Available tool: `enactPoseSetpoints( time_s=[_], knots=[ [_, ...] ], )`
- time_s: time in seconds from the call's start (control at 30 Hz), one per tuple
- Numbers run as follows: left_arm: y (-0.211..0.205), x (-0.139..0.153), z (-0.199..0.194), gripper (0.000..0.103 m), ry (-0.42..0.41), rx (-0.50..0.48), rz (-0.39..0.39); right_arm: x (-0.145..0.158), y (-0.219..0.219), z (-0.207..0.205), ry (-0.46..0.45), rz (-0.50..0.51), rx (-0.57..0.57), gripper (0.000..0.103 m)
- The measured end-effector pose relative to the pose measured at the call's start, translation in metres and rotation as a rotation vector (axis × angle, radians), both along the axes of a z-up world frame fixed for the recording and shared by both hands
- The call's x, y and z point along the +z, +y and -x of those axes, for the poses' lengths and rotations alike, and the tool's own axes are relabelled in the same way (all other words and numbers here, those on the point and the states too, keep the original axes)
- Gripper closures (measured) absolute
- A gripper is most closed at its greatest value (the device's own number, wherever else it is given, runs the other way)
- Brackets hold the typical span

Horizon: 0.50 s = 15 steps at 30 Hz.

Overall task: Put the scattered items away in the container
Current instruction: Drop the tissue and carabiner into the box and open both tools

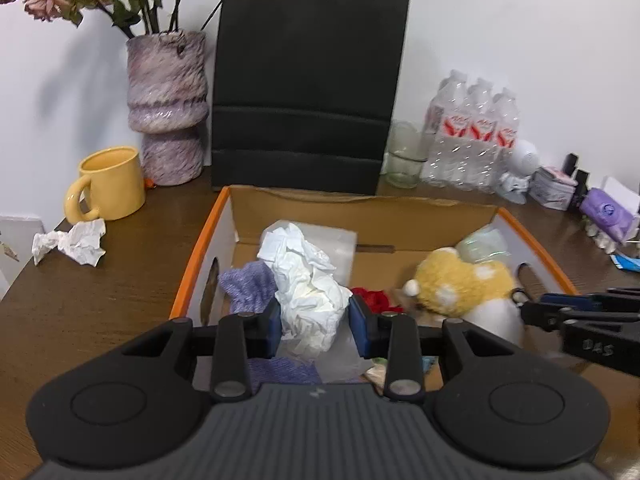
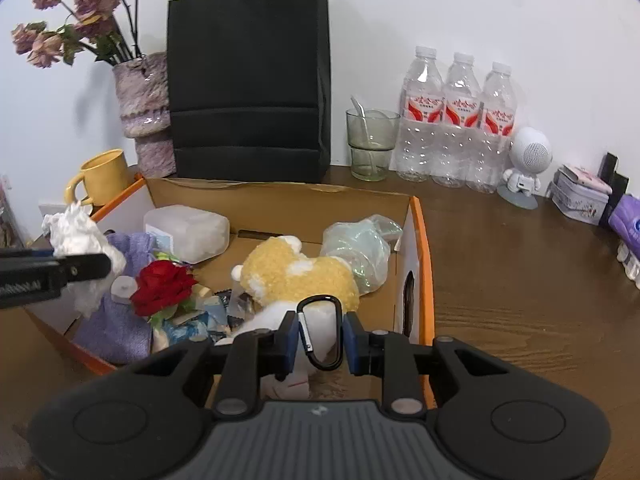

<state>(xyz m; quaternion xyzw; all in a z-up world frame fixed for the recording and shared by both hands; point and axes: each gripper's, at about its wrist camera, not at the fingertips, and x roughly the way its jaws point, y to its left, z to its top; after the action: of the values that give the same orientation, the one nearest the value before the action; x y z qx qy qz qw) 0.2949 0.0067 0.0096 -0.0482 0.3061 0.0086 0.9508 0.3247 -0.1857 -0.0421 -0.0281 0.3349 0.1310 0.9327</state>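
An open cardboard box with an orange rim (image 1: 197, 256) (image 2: 425, 268) sits on the brown table. Above it, my left gripper (image 1: 314, 326) is shut on a crumpled white paper ball (image 1: 308, 280), its blue pads pressed to both sides. My right gripper (image 2: 320, 340) is shut on a black carabiner (image 2: 310, 336) over the box's near right part. Each gripper shows in the other's view: the left gripper (image 2: 94, 266) with its paper (image 2: 78, 232), and the right gripper (image 1: 534, 308). A second crumpled paper (image 1: 72, 242) lies on the table left of the box.
Inside the box lie a yellow plush toy (image 2: 296, 272), a red rose (image 2: 162, 286), purple cloth (image 1: 248, 284), a clear plastic tub (image 2: 188, 232) and a plastic bag (image 2: 360, 248). Behind stand a yellow mug (image 1: 110, 184), vase (image 1: 168, 108), black bag (image 1: 308, 88), glass (image 2: 372, 144) and bottles (image 2: 456, 120).
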Motion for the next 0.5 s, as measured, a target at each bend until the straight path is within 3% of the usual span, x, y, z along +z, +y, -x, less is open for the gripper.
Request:
enactPoseSetpoints(
  time_s=[0.17, 0.23, 0.3, 0.4, 0.43, 0.5],
  knots=[
    [0.005, -0.011, -0.007, 0.063, 0.026, 0.018, 0.039, -0.009, -0.001, -0.004, 0.028, -0.04, -0.014, 0.079],
    [0.004, -0.014, -0.009, 0.045, 0.03, 0.021, 0.036, -0.01, 0.0, -0.004, 0.025, -0.04, -0.015, 0.075],
    [0.004, -0.014, -0.009, 0.037, 0.025, 0.016, 0.048, -0.009, 0.0, -0.005, 0.021, -0.039, -0.016, 0.05],
    [0.001, -0.008, -0.004, 0.005, -0.008, 0.018, 0.042, -0.007, 0.001, -0.003, 0.008, -0.043, -0.013, 0.028],
    [0.0, -0.006, 0.0, 0.003, -0.035, 0.021, 0.033, -0.006, 0.002, -0.001, -0.002, -0.046, -0.01, 0.026],
    [-0.002, 0.0, 0.006, 0.0, -0.067, 0.013, 0.032, -0.002, 0.003, 0.005, -0.025, -0.053, -0.007, 0.011]
  ],
)
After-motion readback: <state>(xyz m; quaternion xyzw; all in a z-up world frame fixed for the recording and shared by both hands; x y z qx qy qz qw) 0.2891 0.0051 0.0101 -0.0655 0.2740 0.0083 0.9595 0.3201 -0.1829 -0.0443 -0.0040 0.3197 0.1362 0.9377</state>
